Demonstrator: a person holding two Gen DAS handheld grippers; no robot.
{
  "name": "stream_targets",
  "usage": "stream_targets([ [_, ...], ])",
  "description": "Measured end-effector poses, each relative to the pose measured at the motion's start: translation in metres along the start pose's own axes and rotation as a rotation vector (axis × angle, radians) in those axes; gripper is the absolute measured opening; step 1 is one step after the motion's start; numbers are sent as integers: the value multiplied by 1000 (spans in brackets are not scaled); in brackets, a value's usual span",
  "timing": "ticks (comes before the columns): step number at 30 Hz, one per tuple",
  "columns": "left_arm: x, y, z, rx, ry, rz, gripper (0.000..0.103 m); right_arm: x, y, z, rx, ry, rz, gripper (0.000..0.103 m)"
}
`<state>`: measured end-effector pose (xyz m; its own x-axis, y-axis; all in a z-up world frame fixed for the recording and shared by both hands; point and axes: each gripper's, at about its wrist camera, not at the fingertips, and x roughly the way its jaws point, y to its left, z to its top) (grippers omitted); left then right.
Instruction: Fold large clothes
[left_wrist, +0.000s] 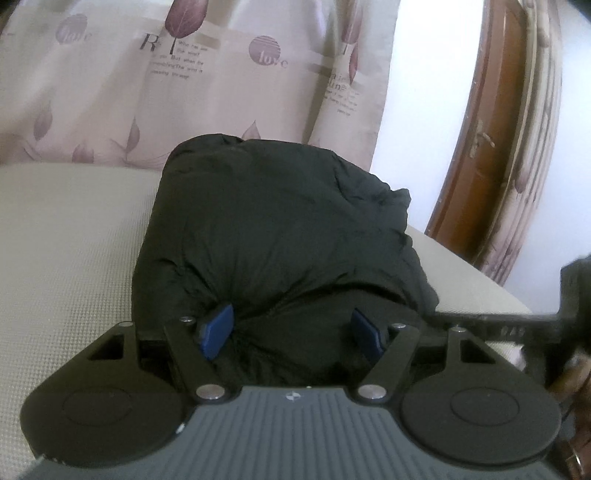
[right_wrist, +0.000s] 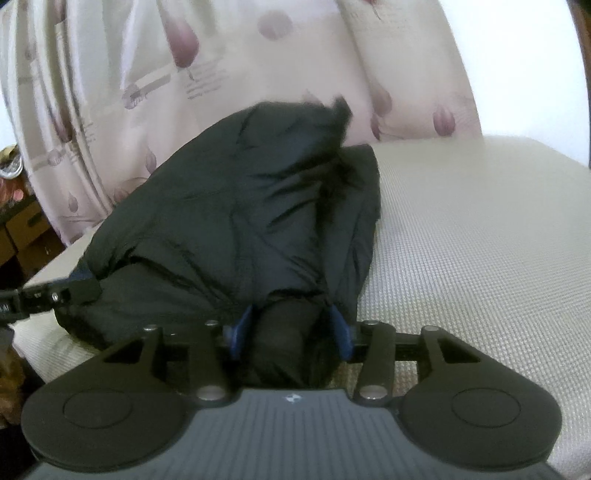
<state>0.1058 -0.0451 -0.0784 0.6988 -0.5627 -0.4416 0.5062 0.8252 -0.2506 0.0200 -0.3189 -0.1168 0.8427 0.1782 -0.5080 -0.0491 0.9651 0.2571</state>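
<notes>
Black puffy jacket (left_wrist: 273, 229) already gathered into a thick bundle, filling the centre of the left wrist view and lying on a pale textured bed (left_wrist: 66, 258), printed curtain (left_wrist: 110, 92) across the top of the frame, brown door (left_wrist: 491, 129) at the right edge. Left gripper (left_wrist: 291, 332) at lower centre, blue pads (left_wrist: 218, 330) spread wide with a fat roll of the near edge bulging between them; fabric touching both pads, looks pinched, grip probably loose. In the right wrist view, jacket (right_wrist: 240, 221) slumped from upper centre down to lower centre, a furry trim (right_wrist: 338, 147) showing near the top, bed (right_wrist: 480, 240) bare to the right. Right gripper (right_wrist: 291, 334) at lower centre, pads half spread on either side of a narrower fold; fabric between them, contact close on both sides, but cannot tell whether squeezing or just let go. Tip of the left gripper (right_wrist: 55, 293) entering at the left edge, against the bundle's near edge. Judged well along: sleeves and sides apparently tucked in, bulk doubled over. Left, by the look of it: a last fold or flattening of the lumpy top, squaring of the edges, then release.
</notes>
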Motion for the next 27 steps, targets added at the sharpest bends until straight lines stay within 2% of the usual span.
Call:
stream_targets([
  [2,1,-1,2,15,16,0,71,-11,8,12,-46,-18,-29,49],
  [3,1,-1,3,7,22,-4,71,-21,15,19,-86,-64,-38,49],
  [5,1,0,3,2,26,-8,71,-38,26,41,-142,-155,-30,49],
  [7,1,-1,2,14,26,-9,72,-39,37,69,-185,-185,-1,49],
  [12,0,-3,1,17,23,-8,73,17,66,127,-327,-163,27,48],
  [15,0,-4,0,23,21,-10,74,70,69,141,-368,-80,-7,46],
  [17,0,-3,0,26,19,-14,74,101,54,138,-324,1,-61,37],
  [19,0,-3,0,21,20,-25,74,122,30,132,-221,62,-40,35],
  [25,-3,-3,2,5,16,-59,74,140,-2,114,-127,103,-10,34],
  [27,-3,-4,1,28,10,-55,74,141,-13,111,-79,105,19,34],
])
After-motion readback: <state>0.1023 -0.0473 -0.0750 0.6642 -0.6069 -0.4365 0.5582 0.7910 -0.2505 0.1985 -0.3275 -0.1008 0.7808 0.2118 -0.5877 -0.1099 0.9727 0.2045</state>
